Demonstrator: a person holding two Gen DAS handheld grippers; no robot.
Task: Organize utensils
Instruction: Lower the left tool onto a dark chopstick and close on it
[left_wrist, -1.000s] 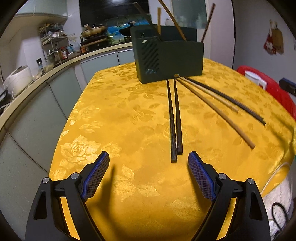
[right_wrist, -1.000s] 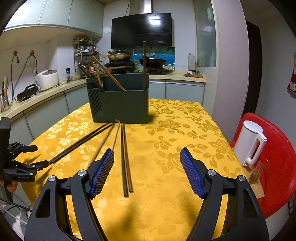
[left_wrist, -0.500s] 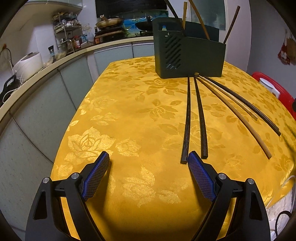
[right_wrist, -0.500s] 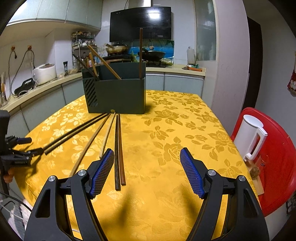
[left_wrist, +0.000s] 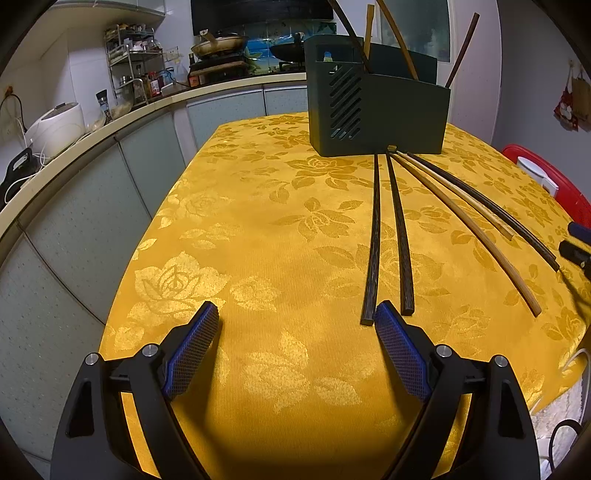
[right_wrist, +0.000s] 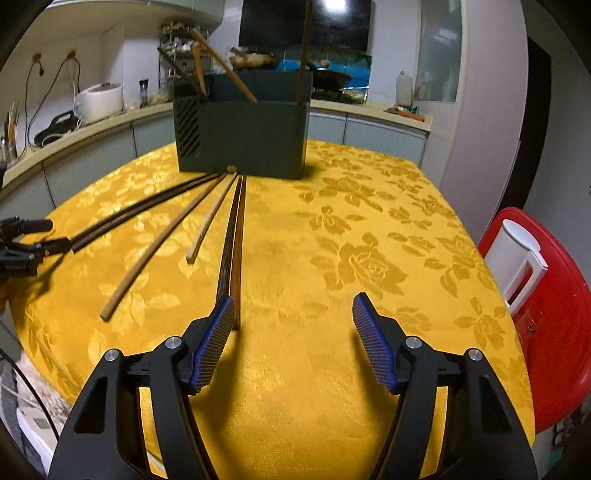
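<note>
A dark green utensil holder (left_wrist: 376, 110) stands at the table's far end with several chopsticks upright in it; it also shows in the right wrist view (right_wrist: 243, 136). Several chopsticks fan out on the yellow cloth from its base. A dark pair (left_wrist: 388, 236) lies with its near ends just ahead of my left gripper's right finger. My left gripper (left_wrist: 297, 325) is open and empty. In the right wrist view the dark pair (right_wrist: 232, 240) ends beside the left finger of my right gripper (right_wrist: 293, 317), which is open and empty. Light wooden chopsticks (right_wrist: 162, 243) lie further left.
The yellow floral tablecloth (left_wrist: 258, 229) covers the table. A red stool (right_wrist: 554, 314) with a white kettle (right_wrist: 517, 258) stands to the right. A kitchen counter (left_wrist: 92, 129) with a rice cooker runs along the left. The left gripper's tips (right_wrist: 26, 240) show at the table's left edge.
Both grippers have moved forward toward the dark chopstick pair. Its near ends now sit next to my left gripper's right finger and my right gripper's left finger. Both stay open.
</note>
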